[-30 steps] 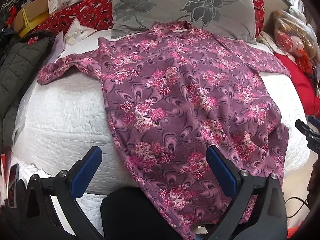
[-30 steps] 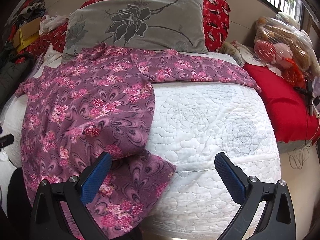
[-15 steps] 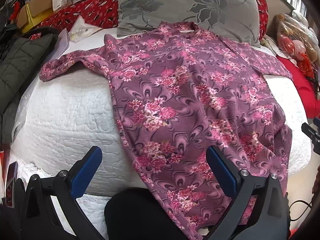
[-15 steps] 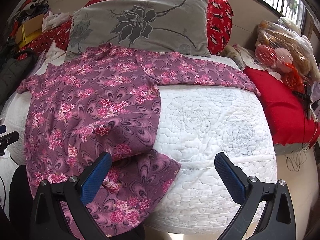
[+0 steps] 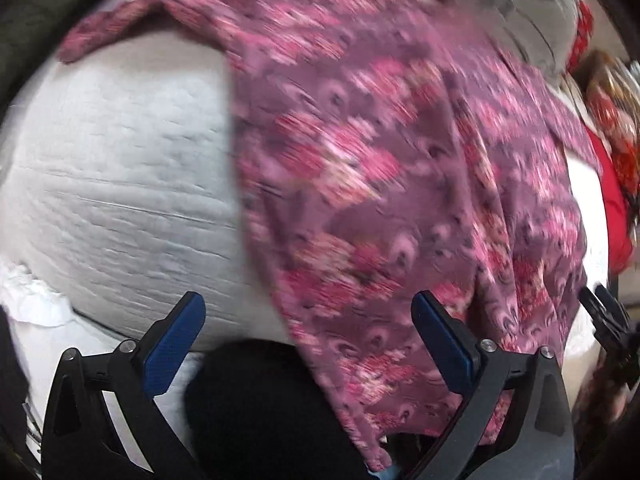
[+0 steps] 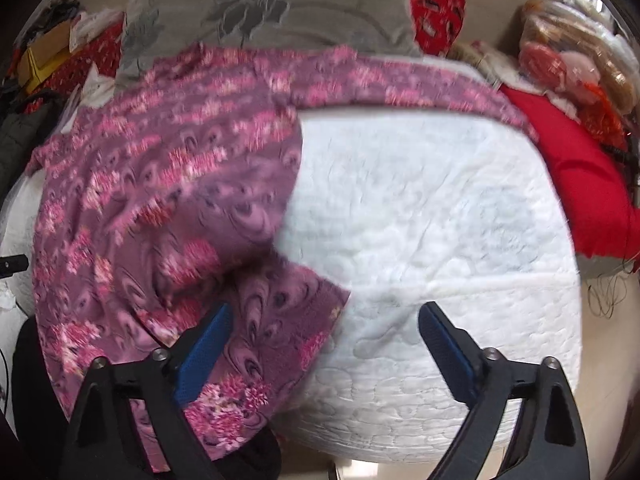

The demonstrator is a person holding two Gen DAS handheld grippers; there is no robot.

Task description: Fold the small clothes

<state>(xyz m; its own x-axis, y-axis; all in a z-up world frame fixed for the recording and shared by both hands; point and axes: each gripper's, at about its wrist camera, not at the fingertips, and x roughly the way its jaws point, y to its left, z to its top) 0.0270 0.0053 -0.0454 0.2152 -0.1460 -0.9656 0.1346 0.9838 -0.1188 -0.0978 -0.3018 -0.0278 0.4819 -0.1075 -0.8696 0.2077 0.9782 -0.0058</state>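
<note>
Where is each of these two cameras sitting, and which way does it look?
Left wrist: on the left gripper, looking steeply down at the floral top's hem; its open fingers and a dark-clothed leg show.
Right wrist: on the right gripper, facing the top's other hem corner and the white mattress; its fingers, now closing, hold nothing.
Shared: top, mattress, grey pillow.

- No text, label, brand, number or sign can be read in either view.
- Both views motion-blurred; small print on anything could not be made out.
</note>
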